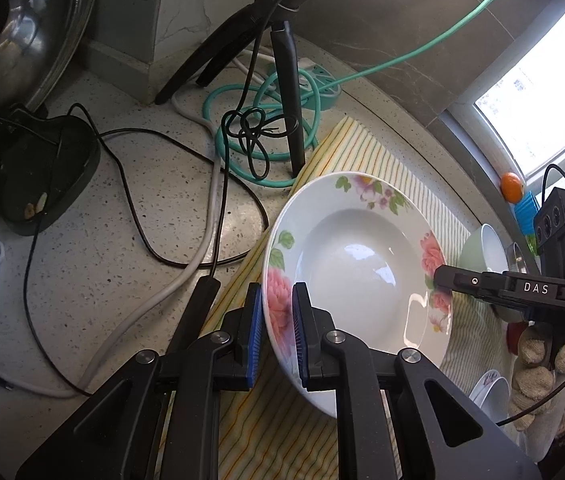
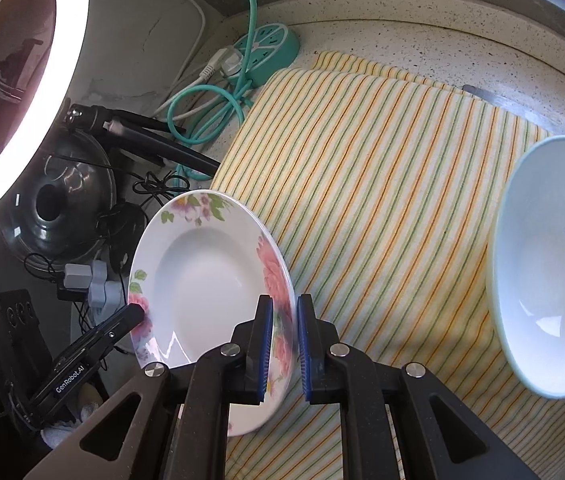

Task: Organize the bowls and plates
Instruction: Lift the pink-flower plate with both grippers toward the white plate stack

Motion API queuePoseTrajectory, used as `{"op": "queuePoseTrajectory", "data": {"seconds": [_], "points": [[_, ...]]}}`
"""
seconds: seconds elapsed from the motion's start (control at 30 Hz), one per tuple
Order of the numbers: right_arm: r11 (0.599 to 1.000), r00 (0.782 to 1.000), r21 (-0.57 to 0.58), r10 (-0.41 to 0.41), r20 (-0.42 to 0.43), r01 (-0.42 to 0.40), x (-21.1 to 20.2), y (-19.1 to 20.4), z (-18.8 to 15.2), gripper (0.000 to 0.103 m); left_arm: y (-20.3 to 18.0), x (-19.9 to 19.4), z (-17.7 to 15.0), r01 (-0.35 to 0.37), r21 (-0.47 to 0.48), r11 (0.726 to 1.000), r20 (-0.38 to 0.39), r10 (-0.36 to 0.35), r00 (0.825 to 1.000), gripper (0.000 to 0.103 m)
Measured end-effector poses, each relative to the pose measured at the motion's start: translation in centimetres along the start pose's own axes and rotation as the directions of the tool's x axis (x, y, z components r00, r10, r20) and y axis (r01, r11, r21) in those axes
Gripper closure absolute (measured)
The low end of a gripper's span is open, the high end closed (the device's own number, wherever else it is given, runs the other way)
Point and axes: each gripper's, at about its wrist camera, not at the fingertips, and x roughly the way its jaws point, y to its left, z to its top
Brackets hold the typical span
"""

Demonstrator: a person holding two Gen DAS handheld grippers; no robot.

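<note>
Both grippers are on the one floral plate [image 1: 356, 276], and it hangs lifted above the striped cloth [image 2: 382, 184]. The left gripper [image 1: 276, 334] is clamped on the near rim, blue pads pinching a pink rose on the border. Across the dish, the right gripper [image 2: 284, 346] is clenched on the opposite rim, its pads pressed to either side of the flowered edge. In the left wrist view its black finger tip reaches in from the right onto the far rim, with a gloved hand [image 1: 542, 376] below it.

The plate sits tilted between the two, its white well facing up and catching glare. Off to the right on the cloth stands a pale blue bowl [image 2: 550, 280], well apart from the plate. Behind the cloth, on the speckled counter [image 1: 102, 260], lies a tangle: a teal power strip [image 2: 270, 50], a coiled teal cable [image 1: 242, 120], black wires and a black tripod [image 1: 282, 80]. A glowing ring light [image 2: 38, 92] curves in at the left.
</note>
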Motion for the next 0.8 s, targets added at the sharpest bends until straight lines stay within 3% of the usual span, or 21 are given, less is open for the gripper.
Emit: {"op": "queuePoseTrajectory", "data": {"seconds": [0.8], "points": [[0.995,0.990,0.100,0.017,0.141,-0.031,-7.3,-0.3,-8.1,0.092,-3.2,-4.3,-2.2,0.083,0.108,0.991,0.023,-0.086,0.996,0.090]]}}
